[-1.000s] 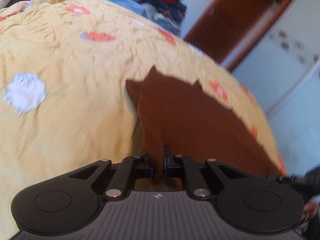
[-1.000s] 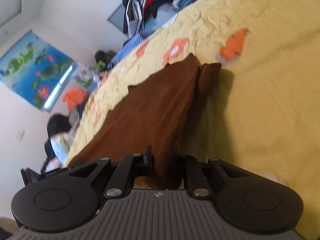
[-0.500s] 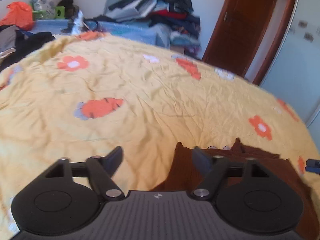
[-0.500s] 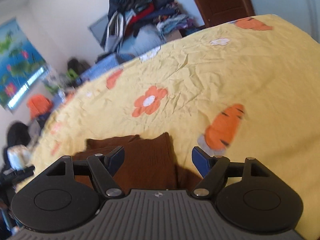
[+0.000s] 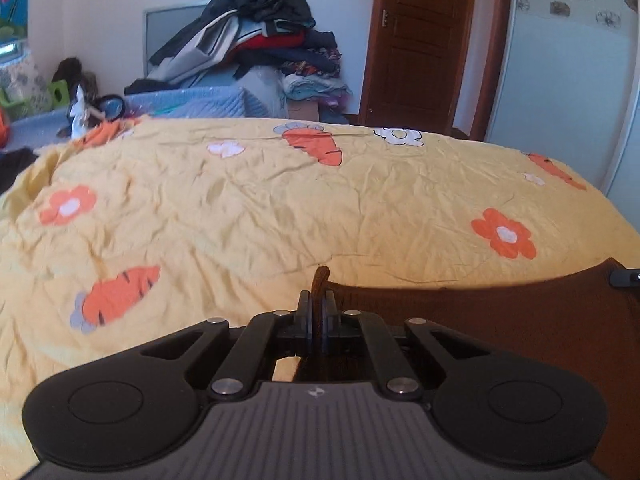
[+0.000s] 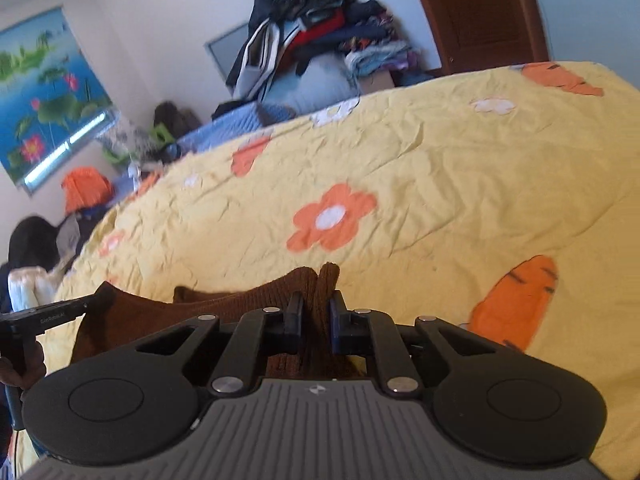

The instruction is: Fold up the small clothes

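A brown knitted garment (image 5: 500,320) lies on the yellow flowered bedspread (image 5: 280,208). My left gripper (image 5: 316,304) is shut on its left corner, which sticks up between the pads. In the right wrist view my right gripper (image 6: 315,312) is shut on a bunched fold of the same brown garment (image 6: 160,312), which spreads to the left. The left gripper's tip (image 6: 52,314) shows at the left edge there, and the right gripper's tip (image 5: 626,277) shows at the right edge of the left wrist view.
A heap of clothes (image 5: 256,40) stands behind the bed by the wall. A brown door (image 5: 424,40) and a white wardrobe (image 5: 568,72) are at the back right. A lotus picture (image 6: 36,92) hangs on the left wall.
Both grippers held the garment, opened half a second ago with it lying on the bed, and have now shut again on its near edge. Both cameras now look level across the bed.
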